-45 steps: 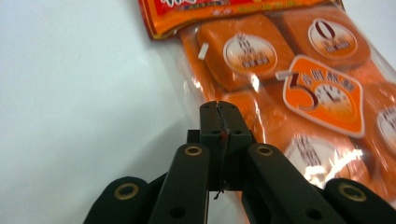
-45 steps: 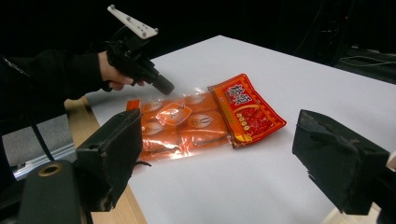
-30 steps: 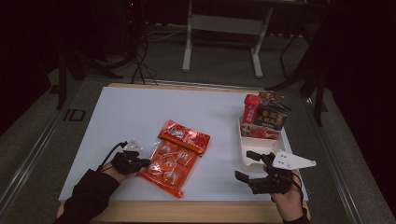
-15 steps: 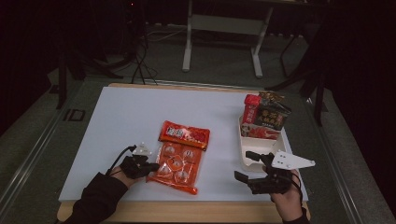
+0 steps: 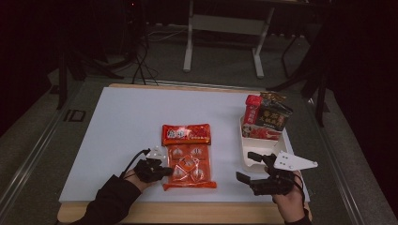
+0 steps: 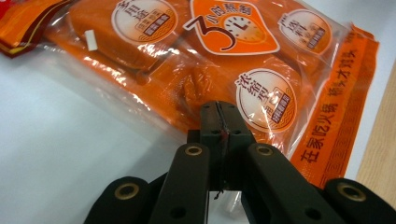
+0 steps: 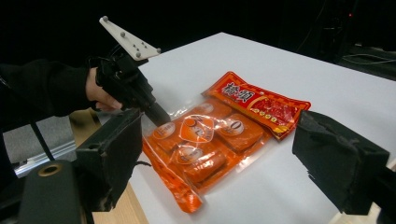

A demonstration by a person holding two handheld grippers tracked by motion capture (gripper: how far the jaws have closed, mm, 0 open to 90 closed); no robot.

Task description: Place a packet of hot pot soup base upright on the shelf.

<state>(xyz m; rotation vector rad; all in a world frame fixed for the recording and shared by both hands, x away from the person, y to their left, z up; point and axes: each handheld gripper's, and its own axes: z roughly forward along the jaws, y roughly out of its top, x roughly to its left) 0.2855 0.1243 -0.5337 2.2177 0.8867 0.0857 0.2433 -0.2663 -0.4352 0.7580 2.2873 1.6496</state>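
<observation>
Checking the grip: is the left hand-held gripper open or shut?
Shut: the left hand-held gripper has its jaws pressed together, pinching the orange packet's clear edge.

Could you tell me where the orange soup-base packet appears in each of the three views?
High view: orange packet lies low centre, beside the left tool.
Left gripper view: packet spans the top.
Right gripper view: packet sits centre.
Shared landmark: its red header strip.
</observation>
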